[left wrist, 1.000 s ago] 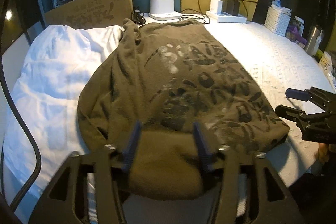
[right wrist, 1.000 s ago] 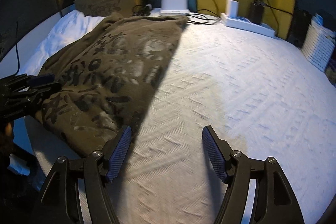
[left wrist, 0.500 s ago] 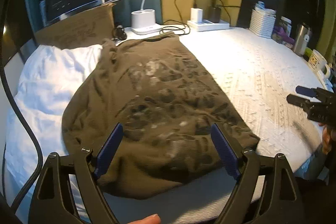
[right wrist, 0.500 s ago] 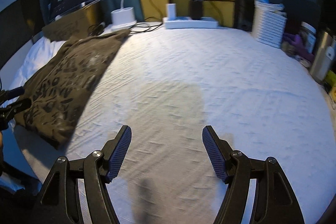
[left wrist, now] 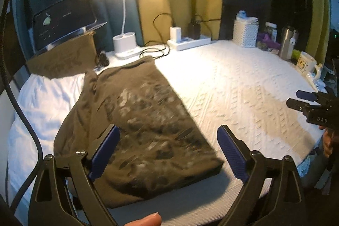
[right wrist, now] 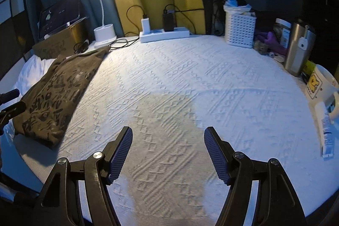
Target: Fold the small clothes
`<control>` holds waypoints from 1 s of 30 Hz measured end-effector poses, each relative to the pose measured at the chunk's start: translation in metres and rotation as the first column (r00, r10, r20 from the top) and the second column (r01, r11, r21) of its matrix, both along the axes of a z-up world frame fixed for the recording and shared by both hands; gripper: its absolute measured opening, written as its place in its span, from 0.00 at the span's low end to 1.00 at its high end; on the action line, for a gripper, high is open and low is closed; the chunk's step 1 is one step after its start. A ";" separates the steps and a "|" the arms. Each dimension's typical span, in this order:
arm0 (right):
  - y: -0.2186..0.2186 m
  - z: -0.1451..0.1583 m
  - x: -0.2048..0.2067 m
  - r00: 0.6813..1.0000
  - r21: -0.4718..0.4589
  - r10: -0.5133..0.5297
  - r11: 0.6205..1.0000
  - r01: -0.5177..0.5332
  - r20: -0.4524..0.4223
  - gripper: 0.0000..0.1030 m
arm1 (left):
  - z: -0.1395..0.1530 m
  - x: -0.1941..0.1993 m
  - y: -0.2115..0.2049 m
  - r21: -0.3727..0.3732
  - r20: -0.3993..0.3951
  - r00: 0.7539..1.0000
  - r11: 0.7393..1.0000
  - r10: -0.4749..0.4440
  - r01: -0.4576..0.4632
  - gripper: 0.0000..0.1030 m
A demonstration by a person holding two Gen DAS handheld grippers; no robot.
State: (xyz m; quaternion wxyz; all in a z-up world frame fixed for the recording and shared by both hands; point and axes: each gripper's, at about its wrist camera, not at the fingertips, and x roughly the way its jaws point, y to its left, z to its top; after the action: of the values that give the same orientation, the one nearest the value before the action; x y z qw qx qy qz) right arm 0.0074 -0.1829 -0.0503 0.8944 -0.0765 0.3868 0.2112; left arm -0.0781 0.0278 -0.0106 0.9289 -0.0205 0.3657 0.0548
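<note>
Below left gripper (left wrist: 167, 154) lies folded shirt (left wrist: 146, 120), jaws opening, empty, right gripper (right wrist: 168, 154) open.

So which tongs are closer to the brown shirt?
Left. The left tongs hang just above the brown shirt, opening, with nothing pinched between them. The right tongs are off to the side over the bare white bedcover.

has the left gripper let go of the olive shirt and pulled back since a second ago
Yes. The left gripper has released the olive shirt and drawn back and up; its jaws are opening, empty. Against the lamp base, the shirt's near edge now lies beyond the fingertips.
</note>
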 end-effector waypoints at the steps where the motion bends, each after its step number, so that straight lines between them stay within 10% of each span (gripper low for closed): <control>1: -0.002 0.002 0.000 1.000 0.001 -0.004 1.000 0.004 0.004 0.70 | 0.003 0.001 -0.003 -0.004 0.007 1.000 1.000 -0.008 0.008 0.90; 30: -0.003 0.108 -0.032 0.971 0.037 0.009 0.999 -0.019 0.240 0.81 | 0.083 -0.025 -0.015 -0.007 0.254 0.967 1.000 0.000 0.002 0.91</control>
State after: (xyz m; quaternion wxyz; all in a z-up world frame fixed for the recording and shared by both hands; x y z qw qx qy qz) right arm -0.0249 -0.1856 0.0574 0.9343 -0.0869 0.2713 0.2142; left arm -0.1027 0.0126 0.0719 0.9681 -0.0307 0.2438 0.0497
